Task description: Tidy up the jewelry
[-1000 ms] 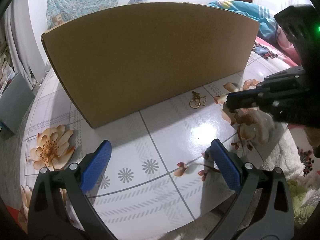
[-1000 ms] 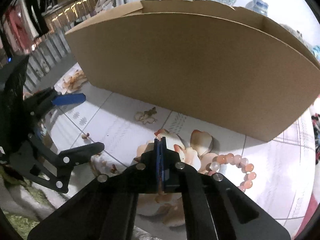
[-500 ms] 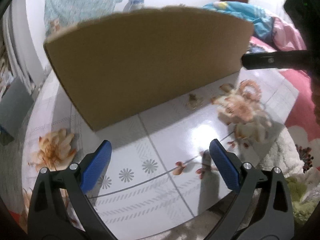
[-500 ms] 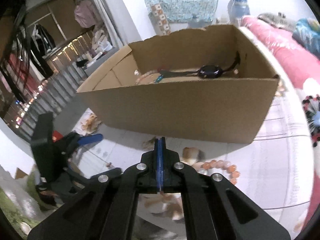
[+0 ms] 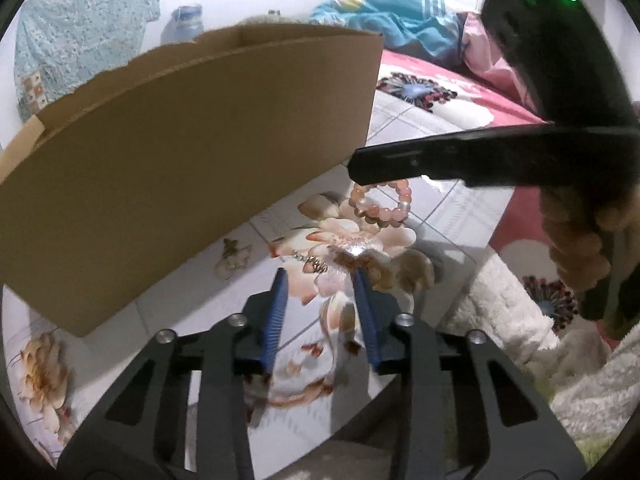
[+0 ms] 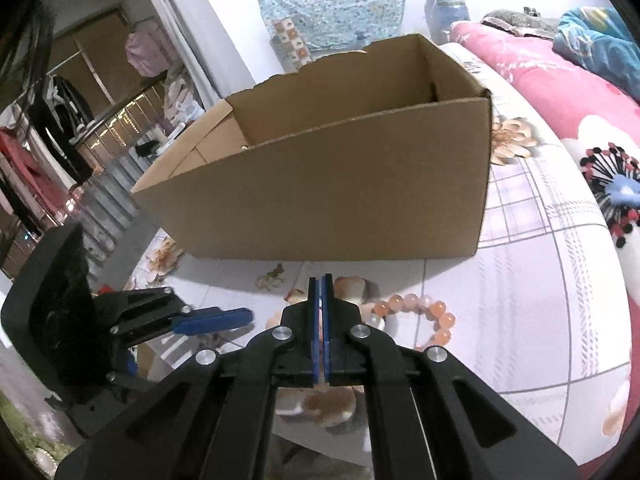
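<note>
1. The left gripper [image 5: 320, 276] has its blue fingers [image 5: 276, 316] apart, low at frame centre, flanking a small chain [image 5: 310, 262] on the desk [image 5: 192, 312].
2. The right gripper [image 6: 321, 280] has its fingers pressed together, holding nothing.
3. A bracelet [image 6: 420, 312] lies just right of it.
4. A box [image 6: 340, 184] stands behind, in the upper middle.

Nothing here can be read. The cardboard box [image 6: 332, 184] shows plain brown walls in both views, with no print, label or number on any face that shows. The tabletop [image 6: 532, 304] carries only flower and grid patterns, and the pink bedding [image 6: 568, 92] at the right of the frame only floral motifs, no lettering.
</note>
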Demonstrator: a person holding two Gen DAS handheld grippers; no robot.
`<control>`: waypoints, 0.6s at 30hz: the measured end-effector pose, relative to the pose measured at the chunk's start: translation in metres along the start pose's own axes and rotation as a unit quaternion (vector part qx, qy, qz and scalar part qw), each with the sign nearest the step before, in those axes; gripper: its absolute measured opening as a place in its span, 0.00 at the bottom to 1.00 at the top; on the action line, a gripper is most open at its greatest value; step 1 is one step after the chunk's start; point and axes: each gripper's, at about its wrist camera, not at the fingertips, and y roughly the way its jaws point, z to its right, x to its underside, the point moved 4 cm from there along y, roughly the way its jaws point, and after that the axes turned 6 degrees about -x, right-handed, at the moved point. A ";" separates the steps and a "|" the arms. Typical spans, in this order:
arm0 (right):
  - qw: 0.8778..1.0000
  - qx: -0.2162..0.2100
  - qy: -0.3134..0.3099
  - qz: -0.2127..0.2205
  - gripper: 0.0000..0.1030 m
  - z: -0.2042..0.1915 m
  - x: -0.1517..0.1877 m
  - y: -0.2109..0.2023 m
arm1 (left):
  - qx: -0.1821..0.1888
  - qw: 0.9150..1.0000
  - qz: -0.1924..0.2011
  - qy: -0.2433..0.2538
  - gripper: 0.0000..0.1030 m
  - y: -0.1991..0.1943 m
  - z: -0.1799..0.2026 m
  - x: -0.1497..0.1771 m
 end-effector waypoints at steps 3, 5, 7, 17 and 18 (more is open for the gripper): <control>1.000 -0.002 0.005 0.007 0.02 0.005 0.003 -0.001 | -0.007 1.000 -0.013 0.000 0.22 0.011 0.002 -0.006; 1.000 -0.007 0.010 0.014 0.02 0.009 0.003 -0.002 | -0.013 1.000 -0.017 0.009 0.20 0.015 0.004 -0.009; 1.000 -0.013 0.014 0.020 0.02 0.013 0.004 -0.003 | -0.024 0.999 -0.020 0.018 0.16 0.018 0.005 -0.009; 0.998 -0.026 0.033 0.036 0.02 0.022 0.009 -0.005 | -0.041 0.998 -0.026 0.048 0.02 0.020 0.011 -0.014; 0.998 -0.027 0.033 0.037 0.02 0.022 0.009 -0.005 | -0.043 0.998 -0.025 0.049 0.02 0.020 0.011 -0.014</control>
